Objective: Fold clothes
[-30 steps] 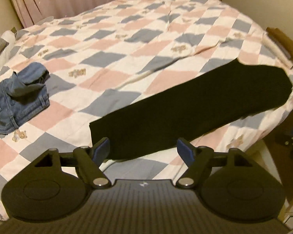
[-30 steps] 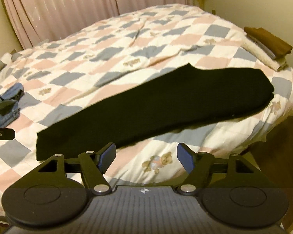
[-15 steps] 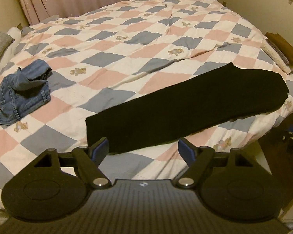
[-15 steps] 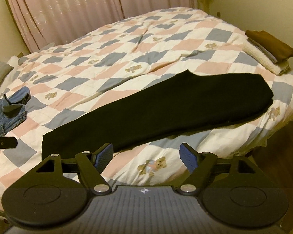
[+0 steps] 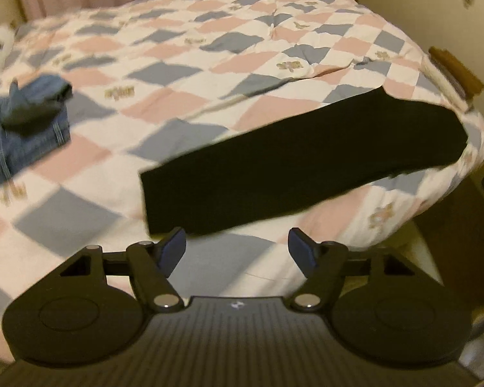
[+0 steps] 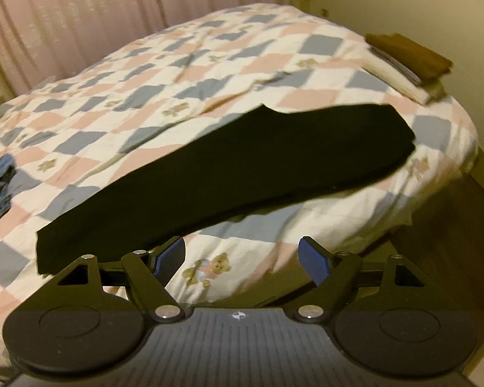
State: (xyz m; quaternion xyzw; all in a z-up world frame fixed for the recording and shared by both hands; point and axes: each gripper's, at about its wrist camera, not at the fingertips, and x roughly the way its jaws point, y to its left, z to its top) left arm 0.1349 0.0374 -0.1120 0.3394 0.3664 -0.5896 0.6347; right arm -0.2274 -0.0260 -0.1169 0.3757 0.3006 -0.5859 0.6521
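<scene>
Both the left gripper (image 5: 236, 242) and right gripper (image 6: 242, 251) hang wide and empty just short of the long black garment (image 5: 293, 164) lying flat toward 1 o'clock on the quilt (image 5: 184, 74), where a pinch risks catching bedding, while crumpled jeans (image 5: 22, 132) wait at 10 o'clock.

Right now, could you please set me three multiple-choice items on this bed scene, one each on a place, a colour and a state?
1. Where does the denim garment lie relative to the black garment, in the left wrist view?
A. On top of it
B. Apart, to its left
C. Under it

2. What colour is the top item of the folded stack?
A. Brown
B. Green
C. Red

3. How do the left gripper's jaws stand?
A. Shut on cloth
B. Shut, empty
C. Open, empty

Key: 1 B, quilt shows between them. 2 A, brown cloth tops it. 3 C, a wide gap, nothing inside.
</scene>
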